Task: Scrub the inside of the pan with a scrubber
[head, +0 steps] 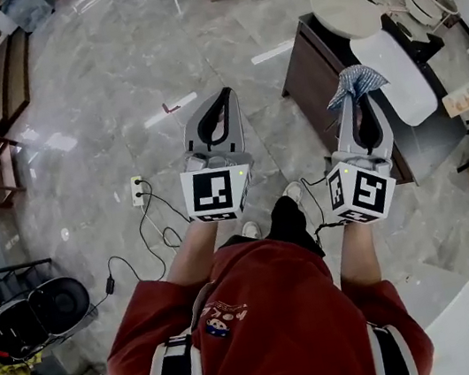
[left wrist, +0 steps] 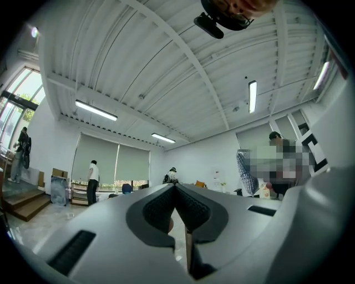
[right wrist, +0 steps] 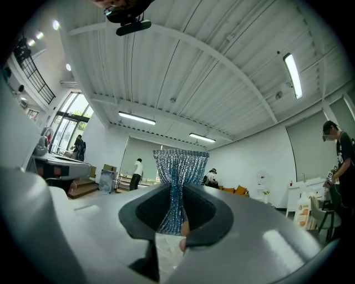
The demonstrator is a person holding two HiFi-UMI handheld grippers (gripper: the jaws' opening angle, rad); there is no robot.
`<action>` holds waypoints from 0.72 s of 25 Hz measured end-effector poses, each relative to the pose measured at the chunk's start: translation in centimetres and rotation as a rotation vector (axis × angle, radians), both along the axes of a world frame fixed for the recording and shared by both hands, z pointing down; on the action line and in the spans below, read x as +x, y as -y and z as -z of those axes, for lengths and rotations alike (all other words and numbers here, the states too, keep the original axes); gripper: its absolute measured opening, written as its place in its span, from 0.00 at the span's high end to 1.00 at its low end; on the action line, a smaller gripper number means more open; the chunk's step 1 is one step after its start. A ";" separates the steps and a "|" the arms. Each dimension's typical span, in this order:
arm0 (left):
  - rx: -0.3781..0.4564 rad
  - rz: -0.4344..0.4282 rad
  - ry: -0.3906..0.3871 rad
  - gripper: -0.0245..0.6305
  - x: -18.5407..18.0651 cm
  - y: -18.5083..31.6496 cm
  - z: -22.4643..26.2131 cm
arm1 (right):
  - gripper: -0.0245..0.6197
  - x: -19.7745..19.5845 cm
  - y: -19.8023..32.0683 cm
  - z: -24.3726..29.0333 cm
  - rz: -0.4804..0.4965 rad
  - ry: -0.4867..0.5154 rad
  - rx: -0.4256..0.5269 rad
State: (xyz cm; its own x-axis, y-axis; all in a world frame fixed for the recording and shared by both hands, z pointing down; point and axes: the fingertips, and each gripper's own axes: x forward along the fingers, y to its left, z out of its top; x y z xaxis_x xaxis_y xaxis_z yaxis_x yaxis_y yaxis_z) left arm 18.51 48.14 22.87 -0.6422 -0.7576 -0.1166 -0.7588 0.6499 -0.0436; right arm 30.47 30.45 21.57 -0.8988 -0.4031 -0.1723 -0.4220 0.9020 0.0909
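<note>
Right tool [head: 361,99] is clamping the scrubber [head: 355,78] w/ cloth poking past its tips, left tool [head: 222,103] is sitting closed & empty alongside, no pan in any view, dark worktop [head: 310,79] lying just ahead of right tool.

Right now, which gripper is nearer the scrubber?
Right. The right gripper is shut on the scrubber, which sticks out past its tips. The left gripper is shut and empty, off to the scrubber's left above the floor.

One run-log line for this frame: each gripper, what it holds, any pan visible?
left gripper: jaws shut, empty | right gripper: jaws shut on blue glittery scrubber | pan: none visible | scrubbing: not started
</note>
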 end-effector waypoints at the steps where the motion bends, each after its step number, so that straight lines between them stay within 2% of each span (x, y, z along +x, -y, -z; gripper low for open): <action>1: -0.004 -0.001 0.005 0.95 -0.4 0.8 -0.1 | 0.83 -0.5 0.9 -0.2 -0.002 0.000 -0.004; 6: -0.009 -0.018 0.014 0.95 -2.2 6.0 0.1 | 0.83 -2.5 5.7 -1.1 -0.004 -0.002 -0.024; 11: -0.022 -0.061 0.027 0.95 -3.4 13.3 0.7 | 0.84 -3.8 11.4 -1.1 -0.012 0.004 -0.030; 18: -0.028 -0.131 0.050 0.95 -3.4 22.2 1.5 | 0.86 -3.3 18.6 -1.1 -0.051 0.023 -0.045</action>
State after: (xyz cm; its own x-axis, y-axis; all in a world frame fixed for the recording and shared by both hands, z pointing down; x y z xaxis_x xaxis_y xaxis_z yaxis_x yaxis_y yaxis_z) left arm 15.12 25.97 21.37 -0.5314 -0.8381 -0.1235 -0.8335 0.5433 -0.1007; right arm 27.16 11.81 22.66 -0.8728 -0.4563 -0.1734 -0.4693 0.8821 0.0407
